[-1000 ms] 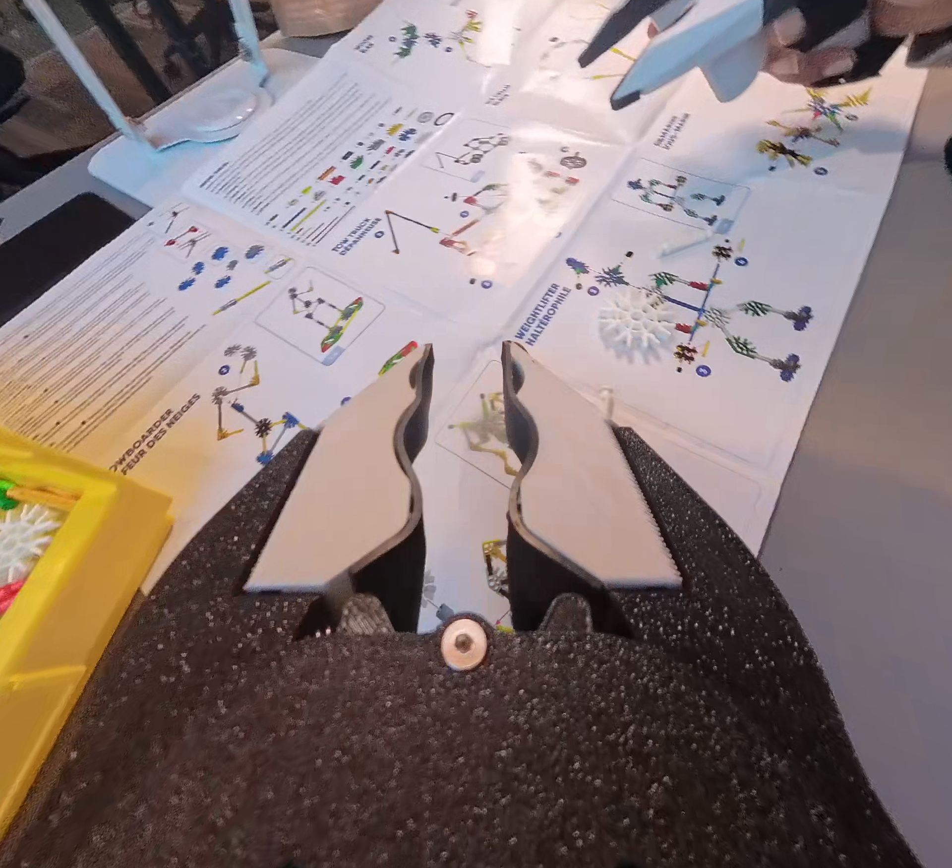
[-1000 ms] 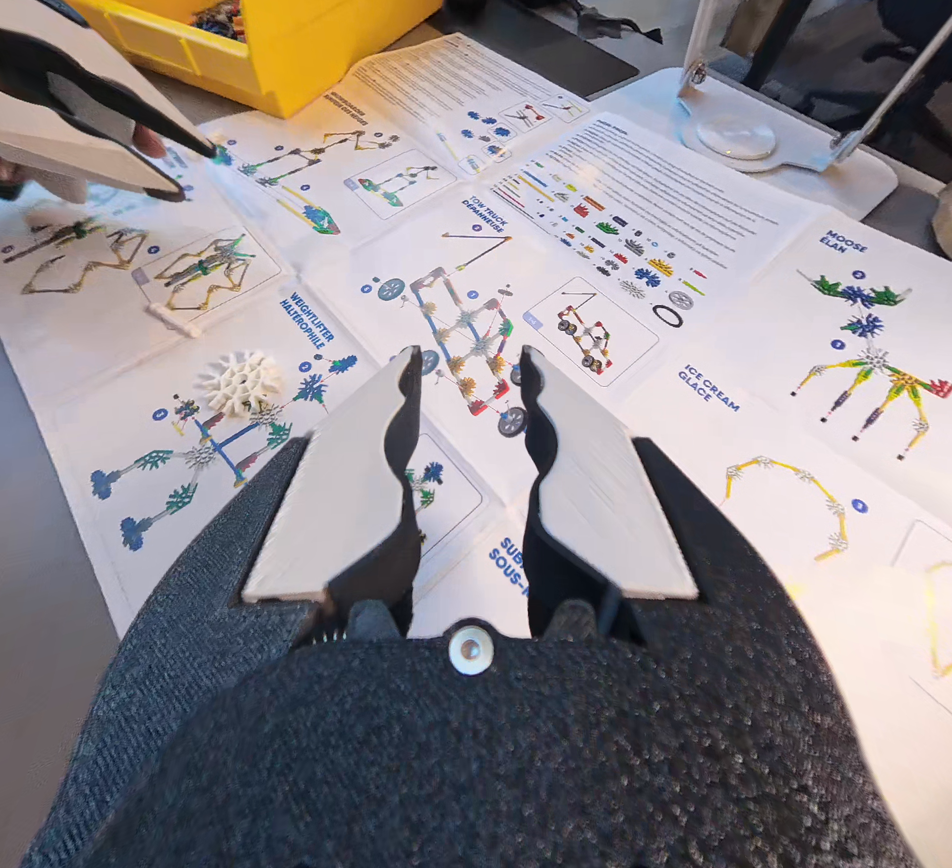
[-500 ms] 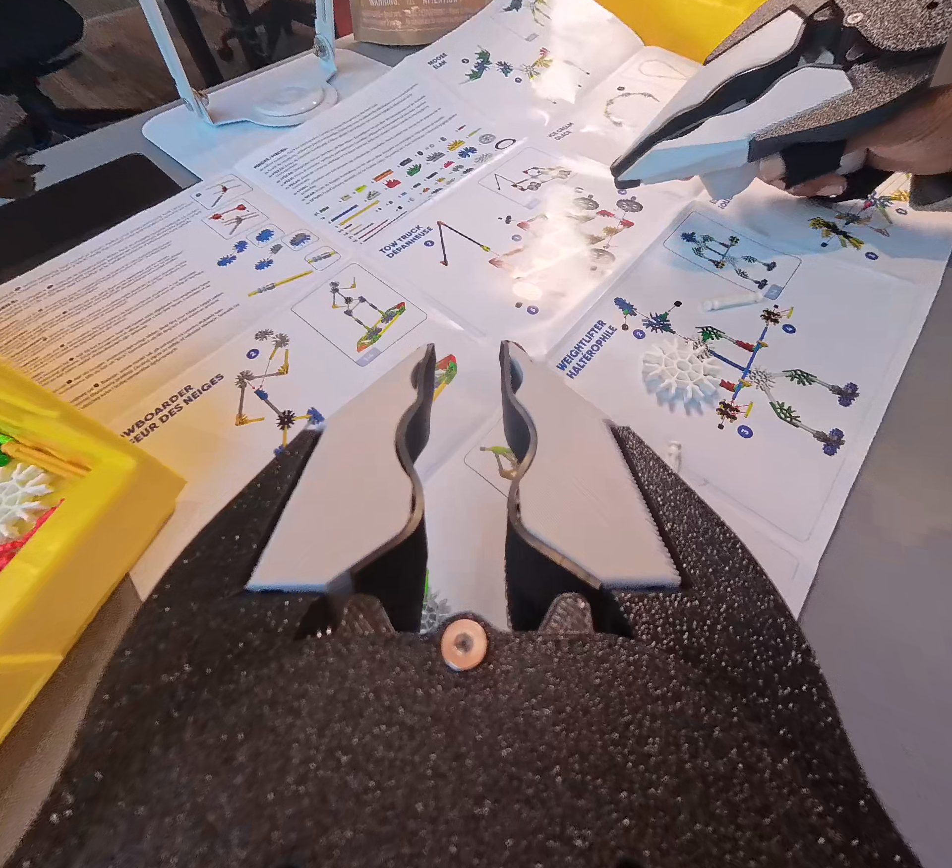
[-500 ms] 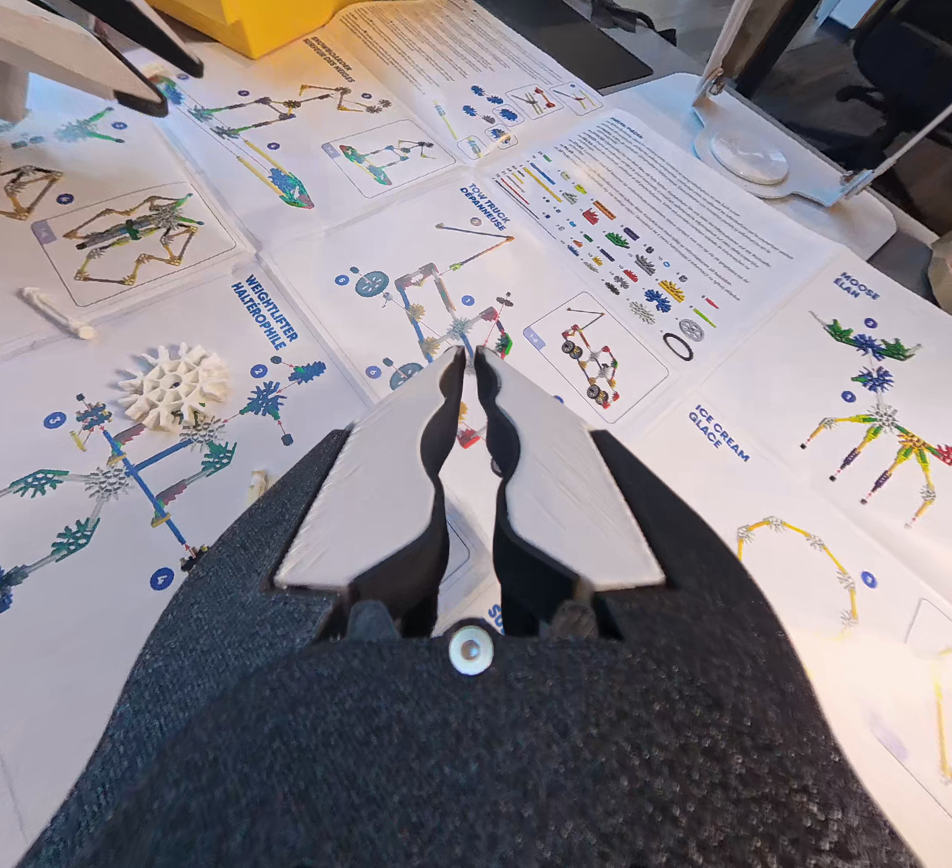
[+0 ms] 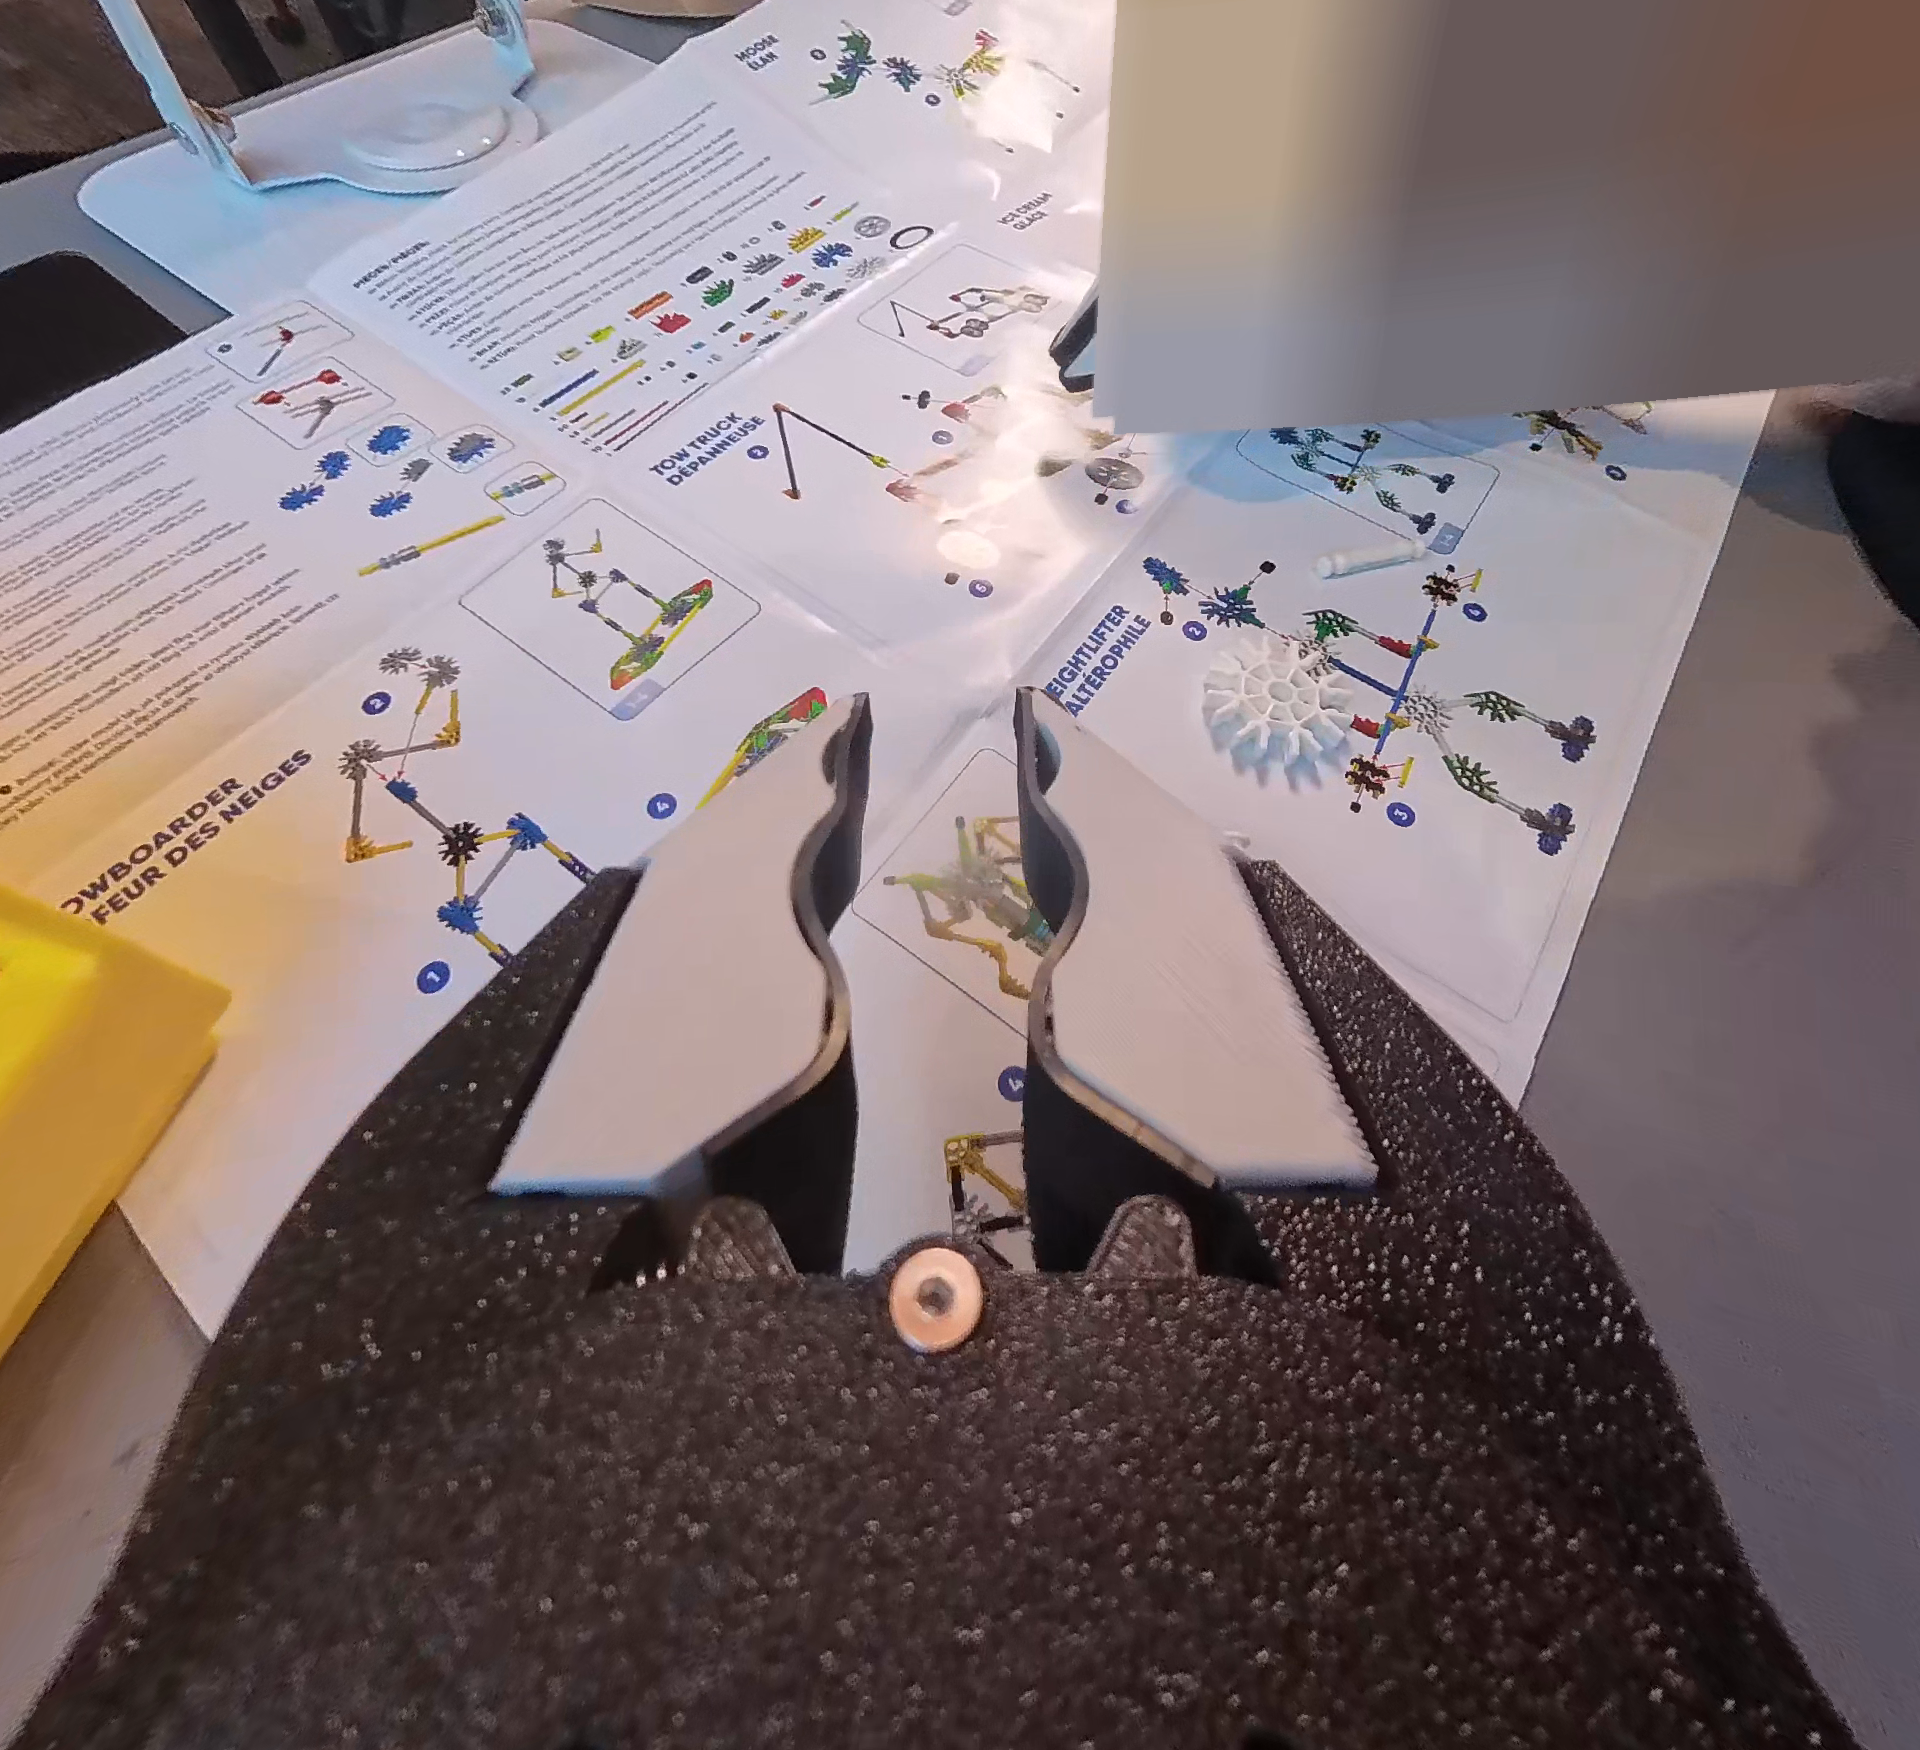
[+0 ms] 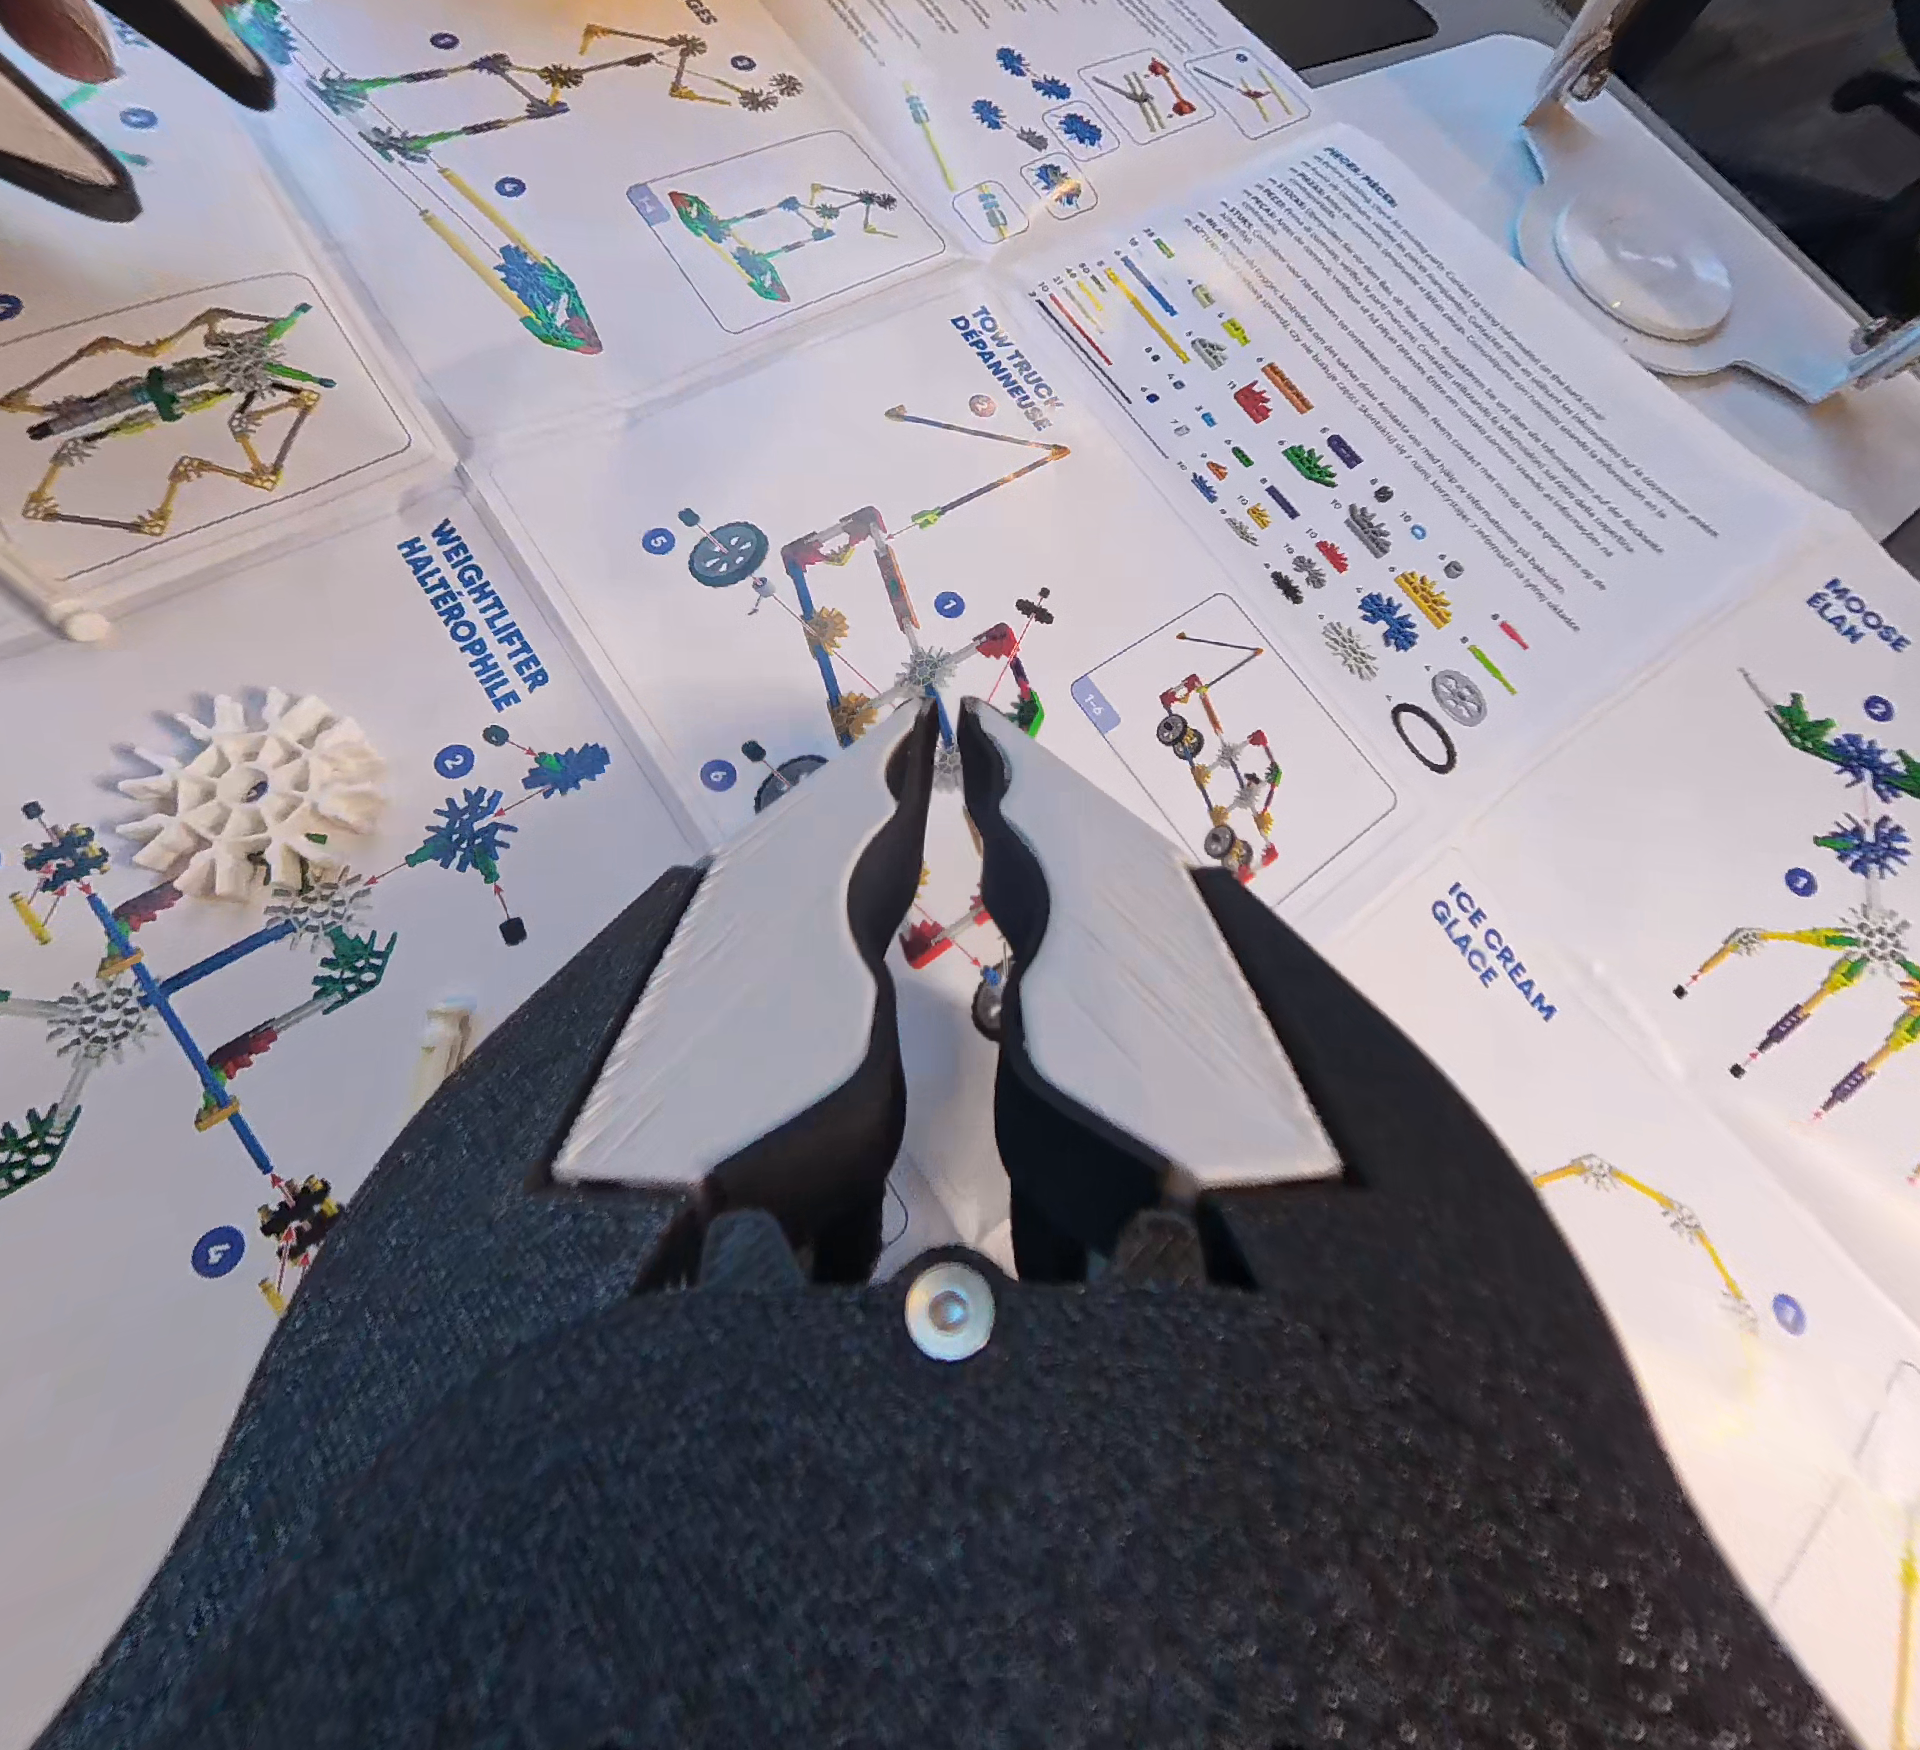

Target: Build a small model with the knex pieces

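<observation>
Left wrist view: left gripper (image 5: 940, 724) hovers above the instruction sheet (image 5: 644, 412), jaws parted by a moderate gap, nothing between them. Nearest loose part is the white snowflake connector (image 5: 1276, 701), lying flat on the sheet to the right of the fingertips, apart from them. A short white rod (image 5: 1369, 557) lies farther off, beyond the connector. Yellow bin (image 5: 73, 1056) at near left. A blurred patch covers the upper right.

Right wrist view: right gripper (image 6: 943, 713) has its jaws almost closed, a thin slit left at the tips, holding nothing, over the sheet's middle panel. Connector (image 6: 255, 791) lies to its left, well apart.

Judgement: connector looks light, rigid plastic, probably slick; take it across opposite teeth or by the rim.

Surface: thin paper, creased, over a grey table (image 5: 1714, 1025); white lamp base (image 5: 416, 142) at the far edge.
</observation>
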